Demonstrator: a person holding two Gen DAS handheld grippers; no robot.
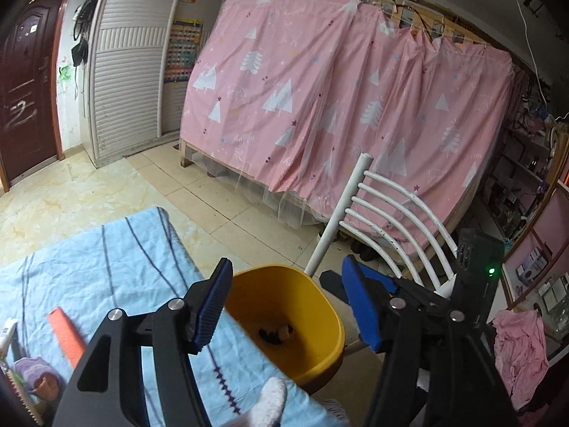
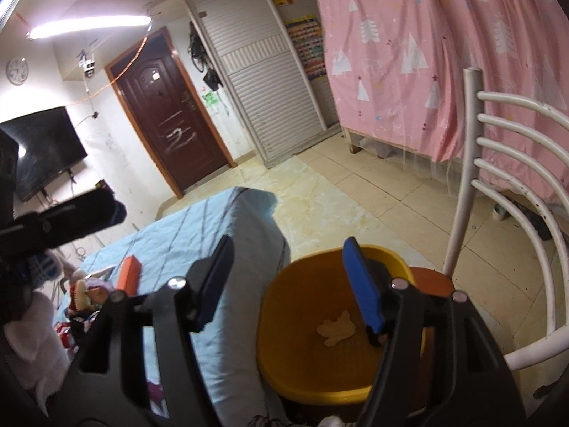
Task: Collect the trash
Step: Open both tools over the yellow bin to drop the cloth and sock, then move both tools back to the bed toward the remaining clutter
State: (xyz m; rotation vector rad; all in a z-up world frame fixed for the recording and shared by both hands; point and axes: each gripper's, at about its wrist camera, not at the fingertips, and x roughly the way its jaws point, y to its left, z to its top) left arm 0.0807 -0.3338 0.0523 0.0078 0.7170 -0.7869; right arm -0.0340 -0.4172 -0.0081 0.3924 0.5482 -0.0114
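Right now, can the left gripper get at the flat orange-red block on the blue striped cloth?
Probably yes. The left gripper is open and empty, and the flat orange-red block lies uncovered on the blue striped cloth, nothing between them.

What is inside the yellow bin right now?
The yellow bin holds a pale crumpled scrap on its floor; the left wrist view shows a dark brownish bit too. The right gripper's finger hides part of the floor.

Yellow bin (image 2: pixel 320 384) between table (image 2: pixel 213 249) and chair (image 2: pixel 515 213)
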